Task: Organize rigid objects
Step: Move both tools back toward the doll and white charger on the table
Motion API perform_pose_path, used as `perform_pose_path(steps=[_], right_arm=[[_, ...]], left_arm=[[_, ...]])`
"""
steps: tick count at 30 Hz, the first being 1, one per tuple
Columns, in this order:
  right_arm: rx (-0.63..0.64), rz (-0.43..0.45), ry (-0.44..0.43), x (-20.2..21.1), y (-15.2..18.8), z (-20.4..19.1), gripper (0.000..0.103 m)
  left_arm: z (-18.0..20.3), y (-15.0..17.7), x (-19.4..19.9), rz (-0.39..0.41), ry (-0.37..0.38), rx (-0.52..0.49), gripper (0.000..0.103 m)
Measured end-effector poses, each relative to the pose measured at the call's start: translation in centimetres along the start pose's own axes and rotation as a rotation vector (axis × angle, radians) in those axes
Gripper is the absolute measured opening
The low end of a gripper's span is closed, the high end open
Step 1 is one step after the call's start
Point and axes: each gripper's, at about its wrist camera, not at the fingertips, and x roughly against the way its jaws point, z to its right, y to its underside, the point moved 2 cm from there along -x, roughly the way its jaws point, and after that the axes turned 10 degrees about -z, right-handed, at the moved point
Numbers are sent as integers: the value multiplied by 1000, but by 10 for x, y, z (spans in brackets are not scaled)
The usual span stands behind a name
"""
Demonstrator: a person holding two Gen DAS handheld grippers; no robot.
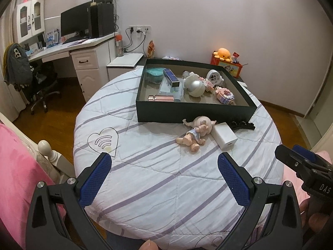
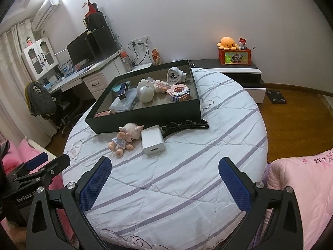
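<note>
— Black box (image 1: 193, 115) mostly packed; what's left?
— Pig doll (image 1: 194, 135), white charger (image 1: 224, 138), black comb (image 1: 243, 125) on the bed just before it — both grippers' fingers (image 1: 94, 182) open, empty.

Each hand-held gripper (image 1: 164, 164) has black frames, silver screws and blue textured pads (image 1: 94, 179).

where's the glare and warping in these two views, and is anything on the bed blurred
Left wrist view: fisheye bends the bed edge and walls, corners vignette dark; the pig doll and white charger stay sharp. Right wrist view: ceiling light blows out the top left corner above the air conditioner, same barrel warp; the dark box is clear, with its near wall in shade.
</note>
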Motion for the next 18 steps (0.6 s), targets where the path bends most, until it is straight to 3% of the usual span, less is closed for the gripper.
perform_pose_path(steps=[18], right_arm=[[14, -53, 39, -32, -11, 5, 103]], left_arm=[[10, -8, -44, -56, -34, -55, 103]])
